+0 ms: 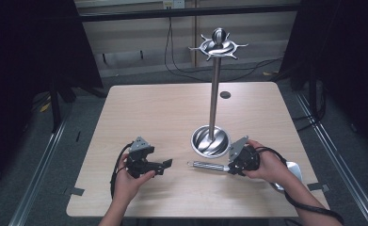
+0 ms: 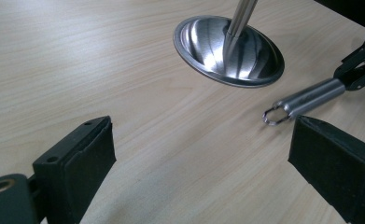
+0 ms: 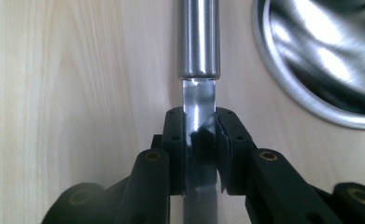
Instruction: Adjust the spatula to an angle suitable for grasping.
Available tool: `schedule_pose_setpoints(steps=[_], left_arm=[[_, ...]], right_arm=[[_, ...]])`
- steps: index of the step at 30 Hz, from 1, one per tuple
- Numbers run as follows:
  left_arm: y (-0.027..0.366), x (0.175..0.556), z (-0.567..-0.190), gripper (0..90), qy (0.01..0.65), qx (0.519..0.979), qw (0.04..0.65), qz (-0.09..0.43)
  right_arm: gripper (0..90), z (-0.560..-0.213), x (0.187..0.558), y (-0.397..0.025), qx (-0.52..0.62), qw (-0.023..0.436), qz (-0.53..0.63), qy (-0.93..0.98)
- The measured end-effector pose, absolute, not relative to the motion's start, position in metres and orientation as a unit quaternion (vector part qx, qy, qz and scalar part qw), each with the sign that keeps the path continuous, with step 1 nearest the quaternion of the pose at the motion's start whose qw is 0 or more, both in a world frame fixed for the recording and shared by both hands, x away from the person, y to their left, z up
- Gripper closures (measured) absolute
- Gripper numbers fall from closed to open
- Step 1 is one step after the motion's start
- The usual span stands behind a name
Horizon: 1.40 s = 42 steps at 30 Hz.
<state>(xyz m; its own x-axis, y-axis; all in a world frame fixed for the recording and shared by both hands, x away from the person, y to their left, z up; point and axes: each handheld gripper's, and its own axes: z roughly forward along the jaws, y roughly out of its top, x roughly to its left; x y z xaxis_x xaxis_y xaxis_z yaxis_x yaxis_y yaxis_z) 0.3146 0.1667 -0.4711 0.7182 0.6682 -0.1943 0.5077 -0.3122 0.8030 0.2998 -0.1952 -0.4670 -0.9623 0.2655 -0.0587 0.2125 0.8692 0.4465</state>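
A tall steel utensil stand [image 1: 214, 84] rises from its dished round base [image 1: 210, 141], set right of centre on the wooden tabletop [image 1: 172, 113], toward the near edge. Just in front of the base lies a steel utensil [image 1: 209, 165] – its wide end, near the right edge, may be a spatula blade. The right gripper [image 1: 230, 168] is clamped on the flat shank behind the tubular handle [image 3: 198, 37]. The left gripper [image 1: 166, 165] hovers near the front edge, jaws wide apart, nothing between them – the handle's wire loop [image 2: 274, 115] just beside one jaw
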Motion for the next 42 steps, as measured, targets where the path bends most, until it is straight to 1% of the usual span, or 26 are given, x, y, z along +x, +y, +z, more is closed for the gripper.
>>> schedule_pose_setpoints(steps=[10, 19, 20, 24, 32, 35, 42], left_arm=[[0.166, 0.315, -0.471, 6.9, 0.364, 0.806, 0.458, 0.089], [0.165, 0.315, -0.472, 6.8, 0.364, 0.806, 0.459, 0.089], [0.165, 0.315, -0.472, 6.8, 0.364, 0.806, 0.458, 0.089], [0.164, 0.314, -0.472, 6.8, 0.366, 0.807, 0.456, 0.089], [0.162, 0.314, -0.474, 6.9, 0.363, 0.807, 0.457, 0.086], [0.162, 0.315, -0.474, 6.8, 0.362, 0.809, 0.455, 0.087], [0.161, 0.314, -0.474, 6.9, 0.364, 0.810, 0.451, 0.088]], right_arm=[[76.0, -0.436, 0.296, -0.209, 0.151, 0.082, 0.322, 0.931], [76.0, -0.418, 0.294, -0.229, 0.179, 0.096, 0.385, 0.900], [76.1, -0.416, 0.294, -0.231, 0.178, 0.089, 0.393, 0.898], [76.0, -0.411, 0.292, -0.240, 0.188, 0.093, 0.420, 0.883], [76.0, -0.402, 0.289, -0.257, 0.204, 0.086, 0.470, 0.854], [76.0, -0.398, 0.288, -0.263, 0.212, 0.091, 0.480, 0.847], [76.0, -0.390, 0.288, -0.277, 0.225, 0.085, 0.507, 0.828]])
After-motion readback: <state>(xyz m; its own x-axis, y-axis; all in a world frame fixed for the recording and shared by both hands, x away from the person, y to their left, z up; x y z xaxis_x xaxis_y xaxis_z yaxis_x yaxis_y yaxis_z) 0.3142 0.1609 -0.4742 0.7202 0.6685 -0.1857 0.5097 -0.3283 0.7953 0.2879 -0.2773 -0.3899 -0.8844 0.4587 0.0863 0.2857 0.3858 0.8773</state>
